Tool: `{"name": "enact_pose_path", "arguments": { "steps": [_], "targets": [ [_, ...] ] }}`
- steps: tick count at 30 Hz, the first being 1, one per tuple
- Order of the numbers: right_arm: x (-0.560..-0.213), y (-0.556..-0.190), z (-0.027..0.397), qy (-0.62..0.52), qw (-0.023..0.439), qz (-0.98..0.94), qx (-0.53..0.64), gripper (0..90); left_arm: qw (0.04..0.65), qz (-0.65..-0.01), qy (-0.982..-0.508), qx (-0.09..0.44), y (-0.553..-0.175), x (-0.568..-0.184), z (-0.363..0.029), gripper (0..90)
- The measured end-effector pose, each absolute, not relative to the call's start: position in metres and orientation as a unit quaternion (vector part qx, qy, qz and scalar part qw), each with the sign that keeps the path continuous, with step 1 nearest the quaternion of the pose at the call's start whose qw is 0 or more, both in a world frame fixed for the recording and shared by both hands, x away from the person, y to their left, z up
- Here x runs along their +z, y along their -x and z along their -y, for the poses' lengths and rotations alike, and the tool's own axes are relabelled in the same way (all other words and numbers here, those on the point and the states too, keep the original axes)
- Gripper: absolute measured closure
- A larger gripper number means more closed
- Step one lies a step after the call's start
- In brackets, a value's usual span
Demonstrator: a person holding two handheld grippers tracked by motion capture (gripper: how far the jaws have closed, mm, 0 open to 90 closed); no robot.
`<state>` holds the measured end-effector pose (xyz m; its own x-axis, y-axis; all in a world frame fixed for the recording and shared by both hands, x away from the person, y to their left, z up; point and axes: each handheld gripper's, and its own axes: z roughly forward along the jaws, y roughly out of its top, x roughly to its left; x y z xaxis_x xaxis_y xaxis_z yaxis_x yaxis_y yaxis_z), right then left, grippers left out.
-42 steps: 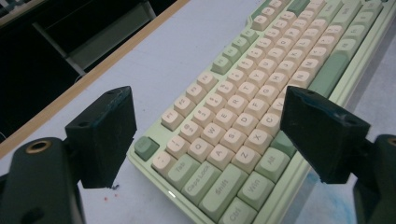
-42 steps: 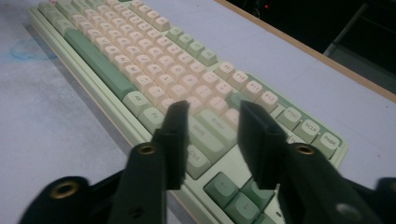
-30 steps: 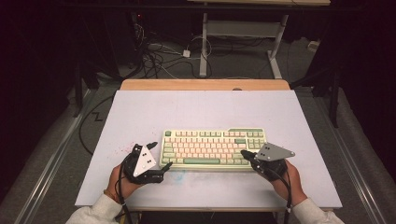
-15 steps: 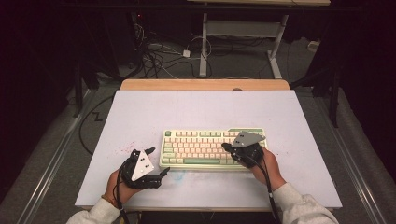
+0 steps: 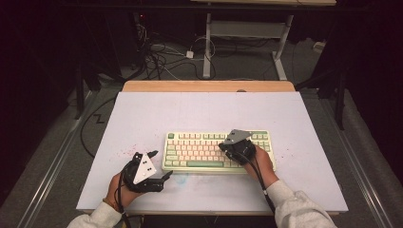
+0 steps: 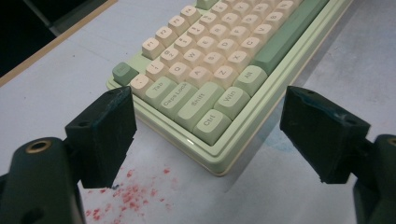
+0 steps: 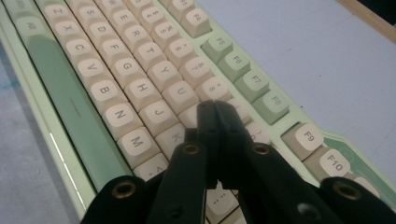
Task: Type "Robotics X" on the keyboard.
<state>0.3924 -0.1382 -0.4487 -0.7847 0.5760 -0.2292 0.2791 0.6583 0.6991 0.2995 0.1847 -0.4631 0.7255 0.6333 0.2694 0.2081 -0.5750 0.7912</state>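
A pale green keyboard (image 5: pixel 195 148) with cream keys lies across the middle of the white table. My left gripper (image 5: pixel 160 164) sits just off its front left corner, open and empty. In the left gripper view, the left gripper (image 6: pixel 208 100) has its jaws spread wide on either side of the keyboard's (image 6: pixel 210 56) Ctrl corner. My right gripper (image 5: pixel 221 146) is over the right half of the keys, pointing left. In the right gripper view, the right gripper (image 7: pixel 212 105) is shut, its tips pressed together just above the keyboard (image 7: pixel 116 70) near the J, K and I keys.
Red specks (image 6: pixel 130 193) stain the table by the left gripper, and a faint blue smudge (image 5: pixel 179 179) lies in front of the keyboard. A wooden strip (image 5: pixel 209 86) edges the table's far side. Cables (image 5: pixel 161 57) and a metal frame (image 5: pixel 247 28) stand on the floor beyond.
My right gripper has moved left from the keyboard's right end to above the keys. The left gripper has barely shifted, staying at the front left corner.
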Motion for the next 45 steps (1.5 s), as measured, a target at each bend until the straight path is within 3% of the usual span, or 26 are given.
{"name": "enact_pose_path", "arguments": {
  "steps": [23, 28, 37, 45],
  "targets": [
    [-0.439, -0.387, 0.142, -0.241, 0.227, -0.874, 0.355, 90.0, 0.381, -0.245, -0.849, 0.272, -0.300, -0.464, -0.184, 18.0],
    [-0.434, -0.383, 0.146, -0.243, 0.230, -0.865, 0.373, 85.5, 0.379, -0.245, -0.851, 0.269, -0.300, -0.464, -0.183, 18.0],
    [-0.425, -0.376, 0.153, -0.238, 0.253, -0.846, 0.405, 62.9, 0.372, -0.243, -0.855, 0.268, -0.301, -0.466, -0.182, 18.1],
    [-0.422, -0.370, 0.157, -0.238, 0.269, -0.833, 0.421, 34.8, 0.372, -0.243, -0.855, 0.266, -0.301, -0.466, -0.182, 18.1]
  ]
}}
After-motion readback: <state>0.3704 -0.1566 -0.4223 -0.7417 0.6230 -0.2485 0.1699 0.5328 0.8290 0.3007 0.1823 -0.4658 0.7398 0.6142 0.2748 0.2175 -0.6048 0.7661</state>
